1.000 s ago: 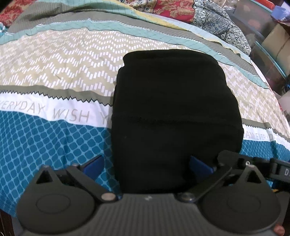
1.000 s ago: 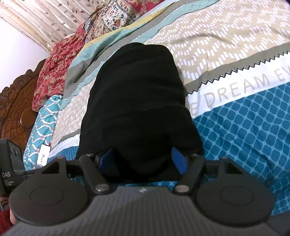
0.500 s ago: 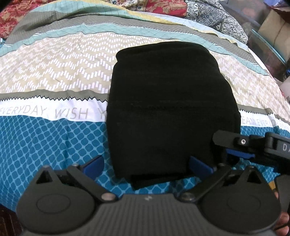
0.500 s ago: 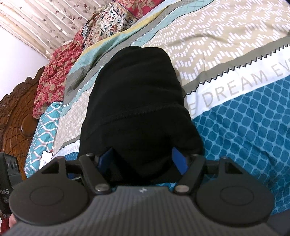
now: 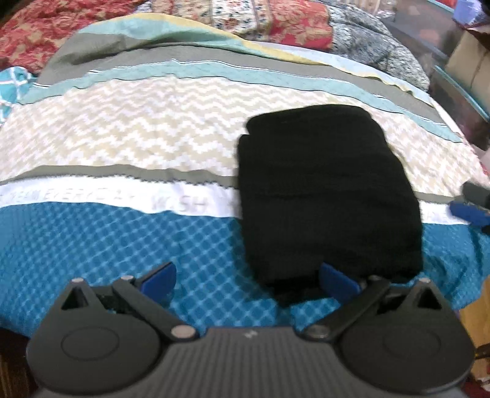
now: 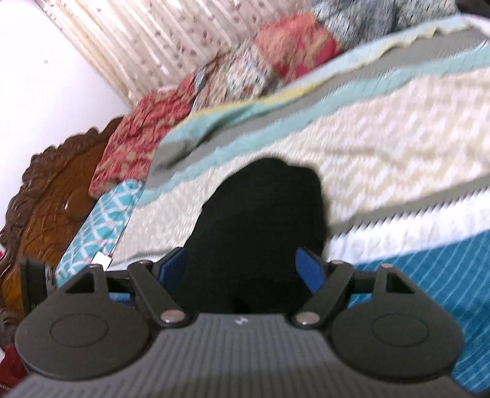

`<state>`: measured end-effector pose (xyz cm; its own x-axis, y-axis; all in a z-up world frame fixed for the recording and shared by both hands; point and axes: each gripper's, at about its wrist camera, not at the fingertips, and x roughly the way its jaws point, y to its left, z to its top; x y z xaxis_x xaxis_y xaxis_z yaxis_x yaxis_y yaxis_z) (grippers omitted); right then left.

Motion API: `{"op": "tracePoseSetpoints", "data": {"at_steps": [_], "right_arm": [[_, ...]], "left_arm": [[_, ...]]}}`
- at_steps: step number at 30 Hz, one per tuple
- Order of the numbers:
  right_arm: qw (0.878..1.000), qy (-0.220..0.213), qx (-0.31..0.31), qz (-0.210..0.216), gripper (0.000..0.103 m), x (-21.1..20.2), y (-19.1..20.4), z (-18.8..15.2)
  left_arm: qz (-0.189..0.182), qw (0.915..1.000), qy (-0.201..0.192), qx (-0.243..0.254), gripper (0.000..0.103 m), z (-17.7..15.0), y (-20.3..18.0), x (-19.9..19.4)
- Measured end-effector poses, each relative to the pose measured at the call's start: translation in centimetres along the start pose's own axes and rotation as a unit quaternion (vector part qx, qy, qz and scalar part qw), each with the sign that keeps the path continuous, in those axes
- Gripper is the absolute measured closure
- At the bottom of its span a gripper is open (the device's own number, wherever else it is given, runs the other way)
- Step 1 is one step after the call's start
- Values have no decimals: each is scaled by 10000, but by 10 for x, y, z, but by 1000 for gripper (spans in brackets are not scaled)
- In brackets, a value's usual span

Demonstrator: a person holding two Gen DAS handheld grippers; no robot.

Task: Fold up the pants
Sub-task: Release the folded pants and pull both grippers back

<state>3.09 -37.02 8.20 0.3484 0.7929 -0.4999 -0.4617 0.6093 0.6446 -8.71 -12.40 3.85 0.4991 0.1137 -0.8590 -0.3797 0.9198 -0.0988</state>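
The black pants (image 5: pixel 327 196) lie folded into a compact thick rectangle on the patterned bedspread (image 5: pixel 122 134). In the left wrist view my left gripper (image 5: pixel 248 278) is open and empty, just in front of the bundle's near left corner. The right gripper's blue fingertip (image 5: pixel 468 211) shows at the right edge. In the right wrist view the pants (image 6: pixel 260 220) sit between and beyond the open blue fingers of my right gripper (image 6: pixel 242 269), which holds nothing. Both views are blurred.
Floral quilts and pillows (image 5: pixel 275 21) are piled at the far side of the bed. A carved wooden headboard (image 6: pixel 46 199) stands at the left in the right wrist view. Boxes and shelves (image 5: pixel 468 64) stand past the bed's right edge.
Both grippers have pulled back and away from the folded pants. The left one has shifted left, so the bundle now sits to its right. The pants stay put.
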Motion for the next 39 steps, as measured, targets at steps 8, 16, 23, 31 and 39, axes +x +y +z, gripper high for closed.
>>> {"op": "tracePoseSetpoints", "data": {"at_steps": [8,16,23,31,39], "right_arm": [[9975,-78,483,-504,18,4,-20,0],[9954,67,575,-762,18,9,-18,-7],[9912,-351,126,-1269,18,6,-4,-7],[9883,-410,139,-1459,16,13,2,-13],[9857,-424,212,-1617,15,13,4,-16]], "left_arm": [[445,9989,-94,95,0,5,15,-6],[846,9962,-173,95,0,9,25,-5],[1159,9929,-238,-123,0,9,37,-4],[1488,9885,-237,-149,0,9,44,1],[1511,9879,-272,-196,0,9,45,1]]}}
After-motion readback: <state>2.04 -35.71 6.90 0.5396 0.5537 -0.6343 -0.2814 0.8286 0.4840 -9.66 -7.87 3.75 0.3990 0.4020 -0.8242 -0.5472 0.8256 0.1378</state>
